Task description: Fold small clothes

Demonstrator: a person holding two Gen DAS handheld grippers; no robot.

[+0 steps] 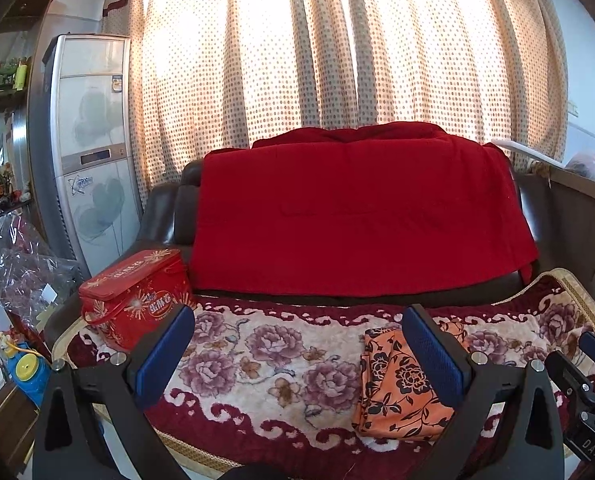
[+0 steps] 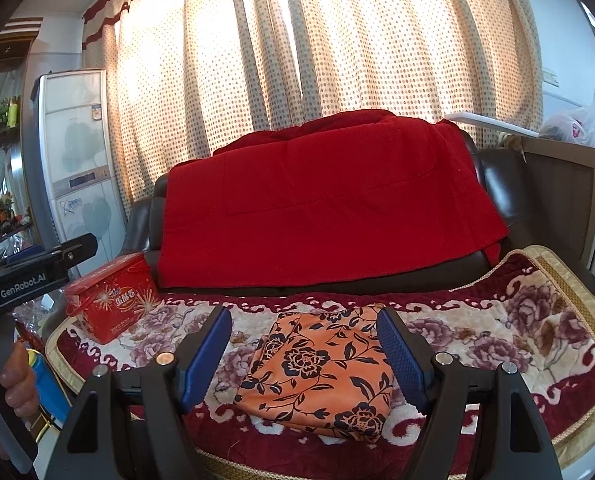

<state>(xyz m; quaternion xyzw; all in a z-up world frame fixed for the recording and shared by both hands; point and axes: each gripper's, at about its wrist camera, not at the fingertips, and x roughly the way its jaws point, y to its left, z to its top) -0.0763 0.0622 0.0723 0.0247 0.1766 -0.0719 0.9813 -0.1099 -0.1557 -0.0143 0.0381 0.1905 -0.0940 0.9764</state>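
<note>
The orange floral garment is lying already folded on the near part of the flowered sofa cover; the right gripper and left gripper are hovering spread, holding nothing; a careless low pinch is likely to snag the cover too, or undo the fold.

The folded cloth lies flat on the sofa seat cover, toward the front edge. A tin box stands on the same cover at its left end, well apart from the cloth. A blanket hangs over the sofa backrest behind both. Curtains hang behind the sofa. A standing air conditioner is left of the sofa, beside the curtains. The left hand-held gripper is left of the right hand-held gripper, which is before the cloth.
</note>
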